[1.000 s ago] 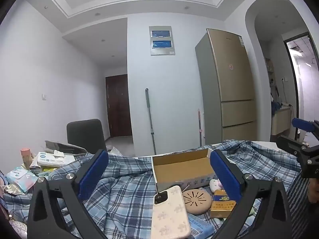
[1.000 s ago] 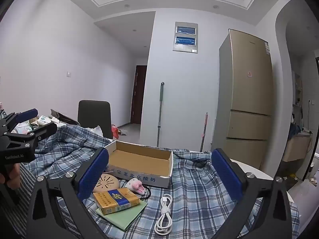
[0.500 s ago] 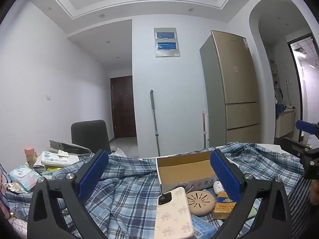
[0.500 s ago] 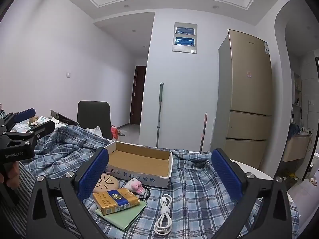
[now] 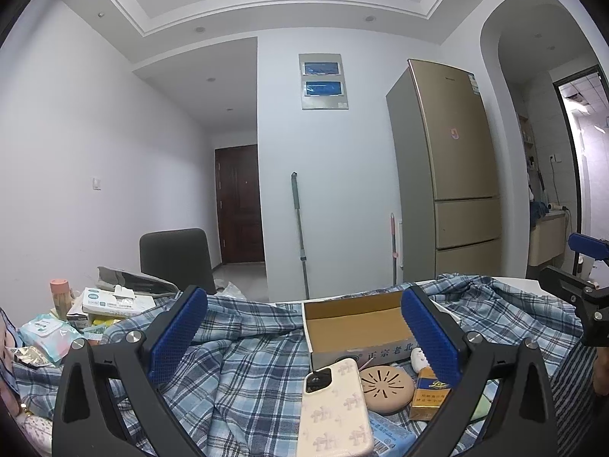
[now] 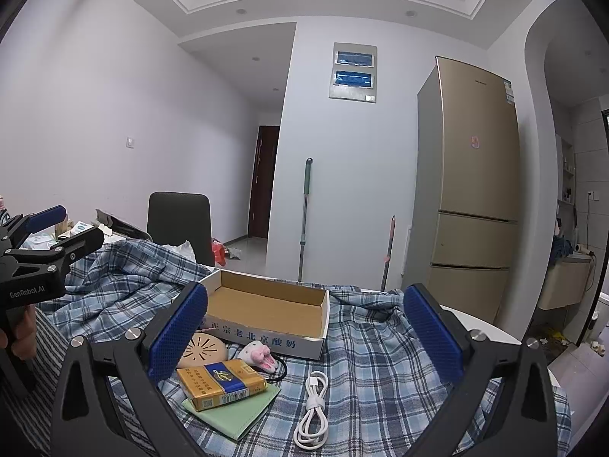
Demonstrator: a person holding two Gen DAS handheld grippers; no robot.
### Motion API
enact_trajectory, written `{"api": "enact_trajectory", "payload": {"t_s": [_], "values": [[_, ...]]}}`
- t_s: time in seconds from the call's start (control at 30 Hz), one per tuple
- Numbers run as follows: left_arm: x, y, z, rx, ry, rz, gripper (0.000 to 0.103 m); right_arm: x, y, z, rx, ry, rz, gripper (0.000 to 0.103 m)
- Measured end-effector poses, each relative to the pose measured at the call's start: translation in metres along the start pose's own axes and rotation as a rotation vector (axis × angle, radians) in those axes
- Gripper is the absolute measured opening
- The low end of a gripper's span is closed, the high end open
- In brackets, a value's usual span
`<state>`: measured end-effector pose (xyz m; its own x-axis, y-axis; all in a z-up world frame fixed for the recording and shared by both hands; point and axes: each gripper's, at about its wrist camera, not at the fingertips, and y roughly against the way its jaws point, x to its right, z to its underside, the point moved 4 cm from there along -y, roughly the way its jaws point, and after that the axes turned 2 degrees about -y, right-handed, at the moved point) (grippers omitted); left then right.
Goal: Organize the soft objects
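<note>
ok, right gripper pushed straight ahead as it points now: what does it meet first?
Probably nothing low. The open right gripper aims over the empty cardboard box; beyond that the way looks free to the far wall, though fisheye depth is unclear.

Plaid shirt (image 6: 380, 354): soft woven cloth. Box (image 6: 266, 310): matt cardboard. Cable (image 6: 314, 407): smooth, probably rubbery plastic. Fridge (image 6: 472, 190): satin metal.
</note>
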<state>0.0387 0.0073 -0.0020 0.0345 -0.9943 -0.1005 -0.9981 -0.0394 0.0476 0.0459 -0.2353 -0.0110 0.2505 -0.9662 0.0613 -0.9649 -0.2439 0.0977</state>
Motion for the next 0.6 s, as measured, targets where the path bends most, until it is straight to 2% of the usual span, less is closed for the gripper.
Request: {"api": "enact_trajectory", "payload": {"t_s": [0.6], "values": [[0.0019,0.0020,0.0002,-0.001,0.013,-0.005,0.103,-0.0015,-0.0006,-0.0001,0.002,0.006,0.001,0.103]]}}
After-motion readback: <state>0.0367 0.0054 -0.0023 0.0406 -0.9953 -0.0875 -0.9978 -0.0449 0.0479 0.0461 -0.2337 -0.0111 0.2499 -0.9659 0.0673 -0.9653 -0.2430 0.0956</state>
